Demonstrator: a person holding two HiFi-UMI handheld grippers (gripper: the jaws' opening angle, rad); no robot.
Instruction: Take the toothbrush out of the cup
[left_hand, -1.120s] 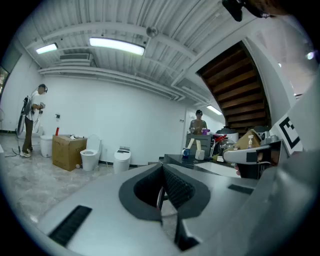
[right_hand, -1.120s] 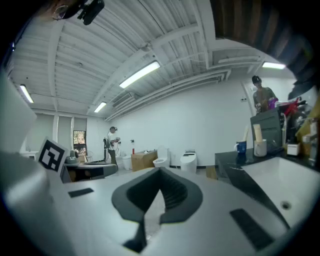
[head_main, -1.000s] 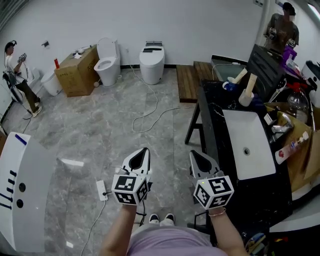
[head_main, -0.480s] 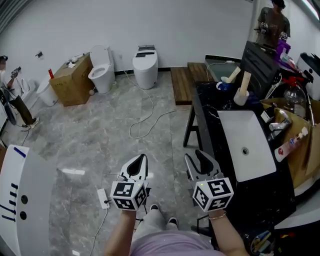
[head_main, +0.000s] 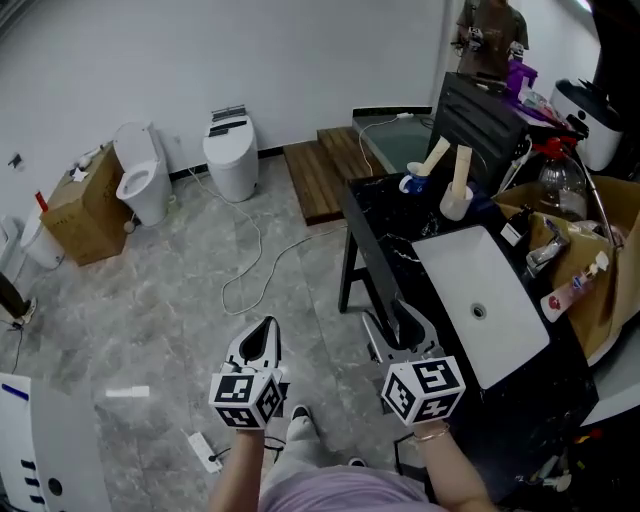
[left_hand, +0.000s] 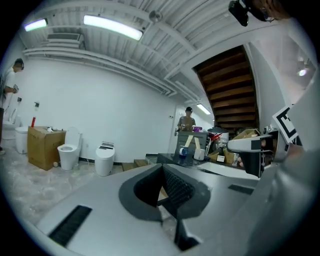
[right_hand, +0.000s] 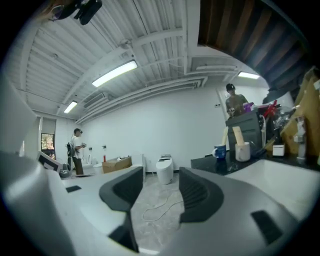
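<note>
Toothbrush (head_main: 461, 168), the pale flat stick-like handle: where does it stand, and what are the claws doing? (Obs.)

Nearest first. Left gripper (head_main: 262, 332), white with a marker cube: jaws pressed together, nothing in them. Right gripper (head_main: 393, 322), same build: jaws have just been opening and stand wide apart, with only grey stone-look floor (head_main: 190, 270) showing between them. Both are well apart from the target. Beyond them is one glossy black counter (head_main: 372, 222) with one white rectangular basin (head_main: 470, 262). At its far end the toothbrush stands nearly upright in a small white cylindrical cup (head_main: 455, 206). (Op.)

Count? (Obs.)

Two grippers. Two cups: the white cup and, just beside it, a blue mug (head_main: 412, 183). Two pale handles, one per cup; the second handle (head_main: 433, 157) leans in the mug. No bristles are visible from here, so the one in the white cup is my assumed target. Farther off on the floor are two white toilets, one open-lidded (head_main: 140, 185), one closed (head_main: 232, 155). (Op.)

Handling? (Obs.)

My judgement: light, stiff and smooth, so possibly slippery. Pinch the bare upper handle well above the rim and lift straight. The light cup may tip or ride up with it. (Op.)
</note>
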